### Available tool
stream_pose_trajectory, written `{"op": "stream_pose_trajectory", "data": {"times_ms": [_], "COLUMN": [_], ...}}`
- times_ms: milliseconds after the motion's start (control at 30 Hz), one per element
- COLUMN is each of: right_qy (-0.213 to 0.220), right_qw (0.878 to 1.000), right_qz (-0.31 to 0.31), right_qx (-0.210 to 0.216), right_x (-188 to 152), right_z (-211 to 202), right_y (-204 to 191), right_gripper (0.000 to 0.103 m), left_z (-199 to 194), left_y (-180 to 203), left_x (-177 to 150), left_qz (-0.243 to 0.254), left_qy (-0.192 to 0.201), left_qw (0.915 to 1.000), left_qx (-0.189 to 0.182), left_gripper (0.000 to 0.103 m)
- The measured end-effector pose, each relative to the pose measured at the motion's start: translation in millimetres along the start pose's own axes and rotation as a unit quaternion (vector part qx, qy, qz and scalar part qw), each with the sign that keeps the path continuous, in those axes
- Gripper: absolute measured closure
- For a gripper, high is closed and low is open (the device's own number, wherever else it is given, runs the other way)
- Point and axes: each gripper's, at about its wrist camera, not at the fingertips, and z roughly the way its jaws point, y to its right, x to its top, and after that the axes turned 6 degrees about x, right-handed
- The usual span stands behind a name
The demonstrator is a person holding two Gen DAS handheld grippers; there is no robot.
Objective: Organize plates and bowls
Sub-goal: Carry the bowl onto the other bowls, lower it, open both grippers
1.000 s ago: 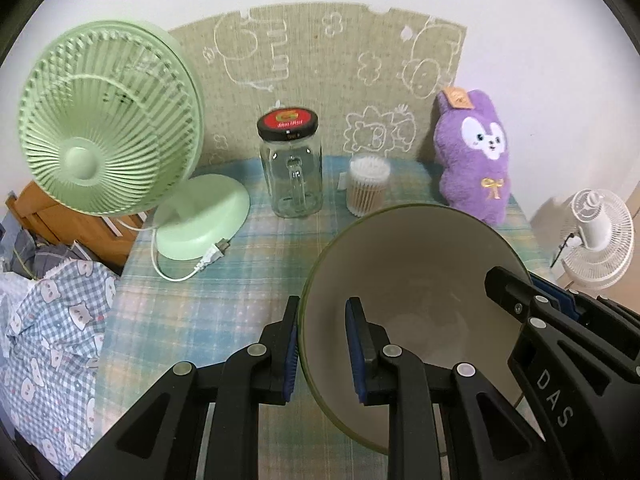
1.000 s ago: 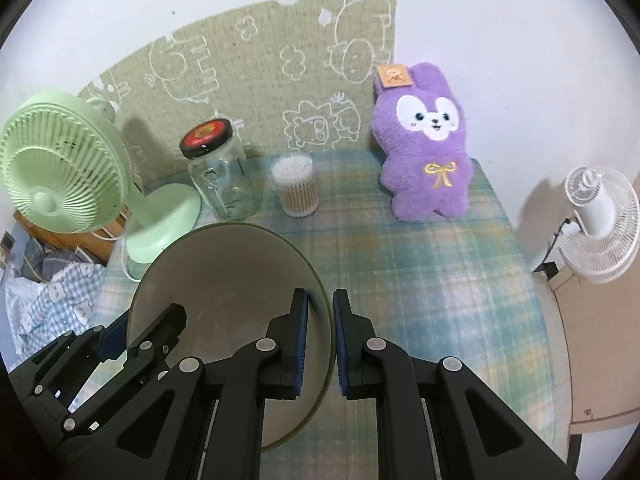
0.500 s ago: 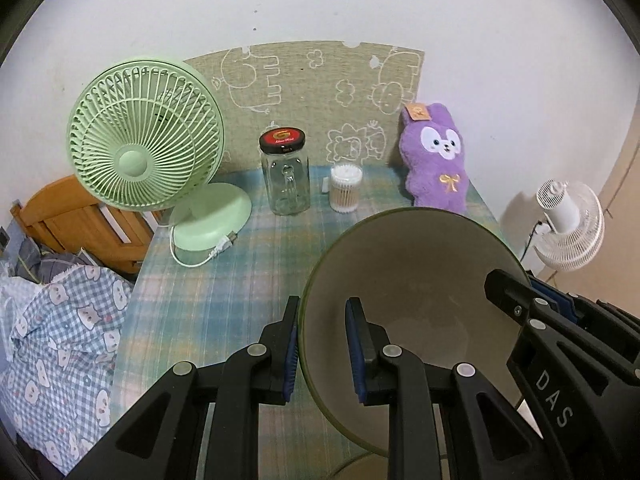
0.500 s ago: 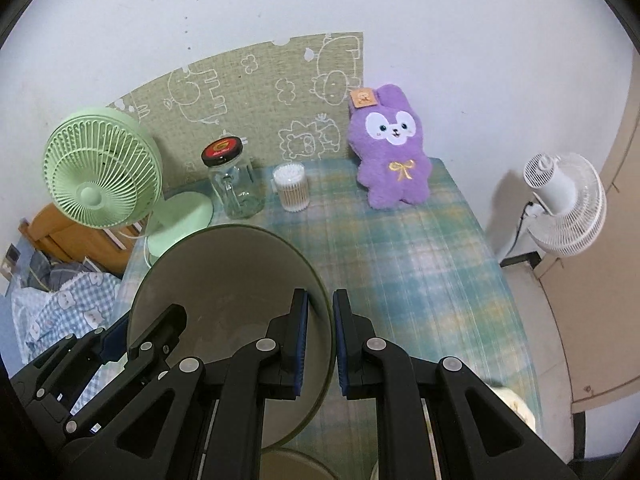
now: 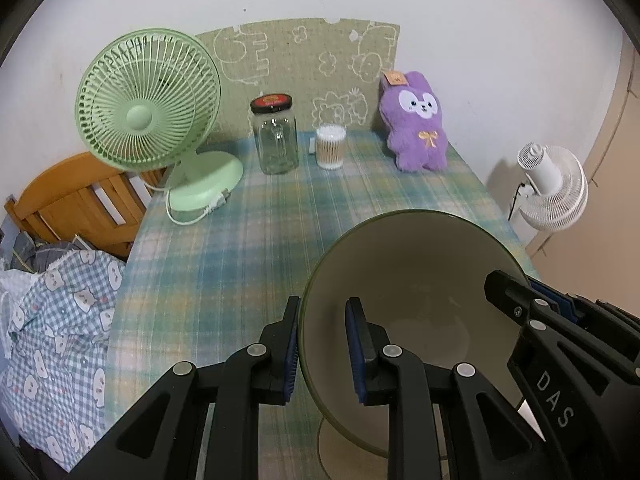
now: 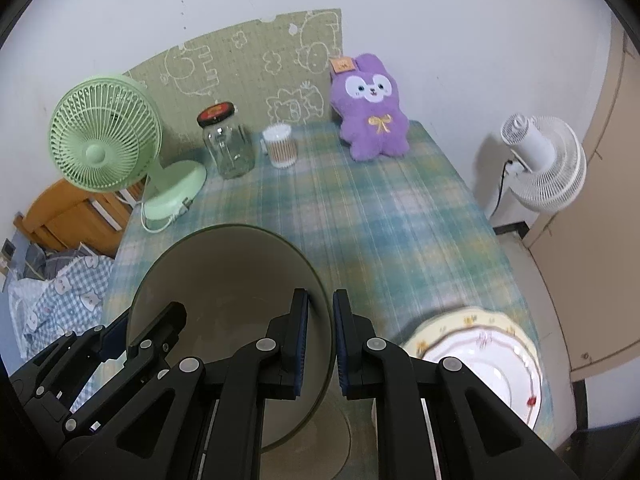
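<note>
— Your flowered plate (image 6: 480,352) is smeared with blur, its near side hidden behind your right gripper (image 6: 320,340)

— And the bowl (image 5: 404,304)?

— Its lower rim runs behind both grippers; something pale beneath it, you can't tell what

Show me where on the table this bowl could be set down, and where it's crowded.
Bare cloth runs across the table middle, between the back row and the plate. Crowded: the back edge, with green fan, jar, cotton swab cup and plush rabbit. Both grippers clamp the bowl.
</note>
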Motion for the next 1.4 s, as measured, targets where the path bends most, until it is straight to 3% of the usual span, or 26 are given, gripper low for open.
{"op": "stream_pose_trajectory", "data": {"times_ms": [267,967,1400], "right_qy": [-0.015,-0.066,-0.083], "right_qw": [1.0,0.997,0.996], "right_qz": [0.008,0.017,0.018], "right_qx": [-0.006,-0.025,-0.025], "right_x": [-30.1,-68.0,-73.6], "right_z": [0.3,22.6,31.6], "right_y": [2.7,13.9,14.0], "right_gripper": [0.087,0.087,0.084], "left_z": [0.5,22.3,24.7], "left_y": [0.1,3.9,6.6], "left_x": [-26.2,-65.7,-70.8], "left_qz": [0.012,0.015,0.022], "left_qy": [-0.01,-0.068,-0.064], "left_qw": [0.9999,0.9973,0.9977], "left_qx": [-0.006,-0.022,-0.006], "left_gripper": [0.084,0.084,0.084]}}
